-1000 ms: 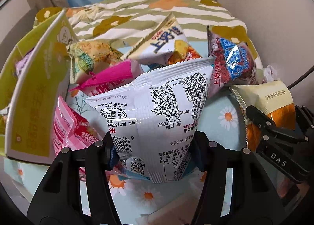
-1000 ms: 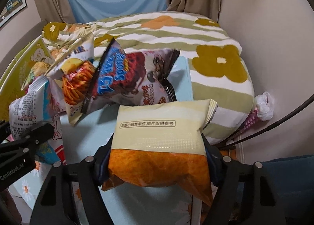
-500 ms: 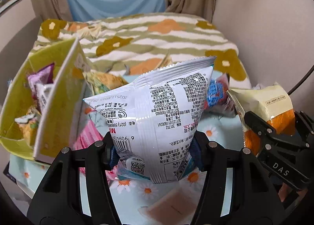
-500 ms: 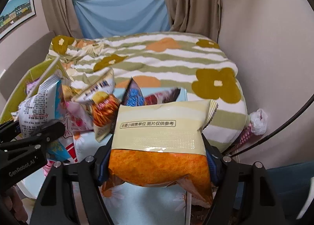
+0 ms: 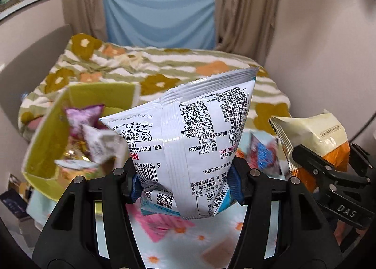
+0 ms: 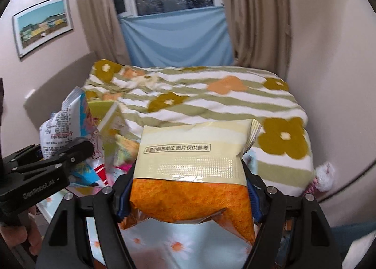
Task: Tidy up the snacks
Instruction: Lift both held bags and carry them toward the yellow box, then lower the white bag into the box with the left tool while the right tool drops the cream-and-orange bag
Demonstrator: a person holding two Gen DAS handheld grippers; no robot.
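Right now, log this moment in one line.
left gripper: holds white bag | right gripper: holds orange bag | green box: part-filled

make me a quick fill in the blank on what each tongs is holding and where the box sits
1. The left tongs grip a ______ bag printed with black text.
2. The right tongs grip a bag that is cream on top and ______ below.
3. In the left view, the green box sits to the ______ of the held bag.

Missing words: white; orange; left
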